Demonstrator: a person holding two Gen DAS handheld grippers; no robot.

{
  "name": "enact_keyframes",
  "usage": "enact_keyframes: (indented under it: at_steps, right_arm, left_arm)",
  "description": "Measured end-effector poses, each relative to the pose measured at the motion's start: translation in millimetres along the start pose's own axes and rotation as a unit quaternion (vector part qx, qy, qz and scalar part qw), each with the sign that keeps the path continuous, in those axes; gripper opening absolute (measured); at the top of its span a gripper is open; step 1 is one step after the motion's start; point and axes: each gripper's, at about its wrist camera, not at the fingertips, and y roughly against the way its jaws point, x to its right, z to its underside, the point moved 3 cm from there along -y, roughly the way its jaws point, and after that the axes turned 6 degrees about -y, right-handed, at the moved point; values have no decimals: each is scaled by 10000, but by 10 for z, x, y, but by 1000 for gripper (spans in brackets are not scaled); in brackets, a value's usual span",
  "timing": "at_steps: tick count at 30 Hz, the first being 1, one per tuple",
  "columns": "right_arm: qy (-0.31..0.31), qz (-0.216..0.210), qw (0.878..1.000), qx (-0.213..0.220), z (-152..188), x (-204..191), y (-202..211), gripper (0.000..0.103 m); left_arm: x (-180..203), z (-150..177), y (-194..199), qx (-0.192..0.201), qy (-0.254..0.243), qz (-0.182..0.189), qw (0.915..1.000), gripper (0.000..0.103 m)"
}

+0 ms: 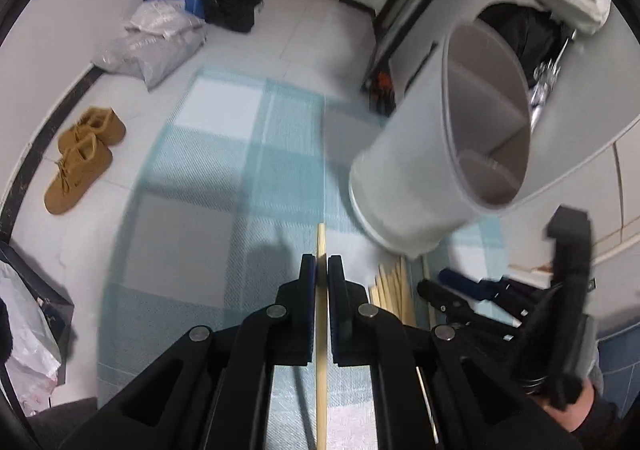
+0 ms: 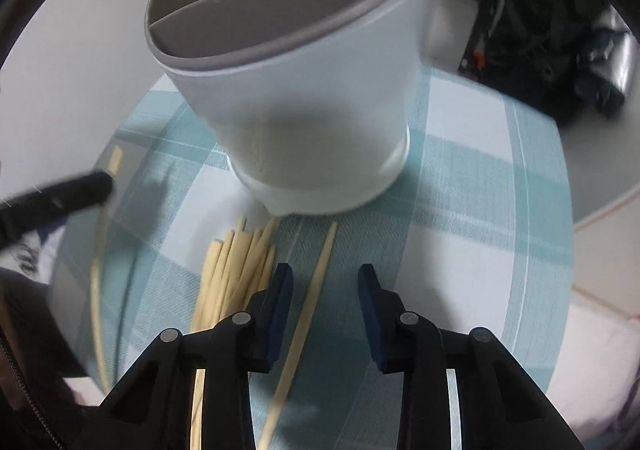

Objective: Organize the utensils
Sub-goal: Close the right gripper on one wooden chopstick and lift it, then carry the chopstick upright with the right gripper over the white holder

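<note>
Mid-collection: left gripper (image 1: 322,266) clamped on one chopstick (image 1: 321,330), right gripper (image 2: 325,282) parted astride another chopstick (image 2: 310,298) on the tablecloth (image 2: 460,250); next, probably dropping each into the holder (image 2: 288,90).

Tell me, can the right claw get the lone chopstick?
Probably yes. The lone chopstick lies flat on the cloth right between the right claw's open jaws, apart from the pile, with nothing covering it.

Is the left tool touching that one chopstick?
Touching. In the left wrist view, the left tool is closed with both pads pressed against the single chopstick between them.
</note>
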Motion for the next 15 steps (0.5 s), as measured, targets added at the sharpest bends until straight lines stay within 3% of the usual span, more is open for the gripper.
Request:
enact_keyframes:
  at_steps: [3, 9, 15]
  right_arm:
    - [158, 90, 9998, 80, 24, -56, 7, 7]
    - [60, 48, 9991, 421, 176, -10, 146, 5]
    - [-624, -618, 9903, 1081, 287, 189, 612, 5]
  left_arm:
    - [54, -22, 116, 219, 29, 40, 9997, 2]
    - [63, -73, 230, 555, -68, 222, 9982, 2]
    - [114, -54, 353, 643, -104, 282, 9975, 2]
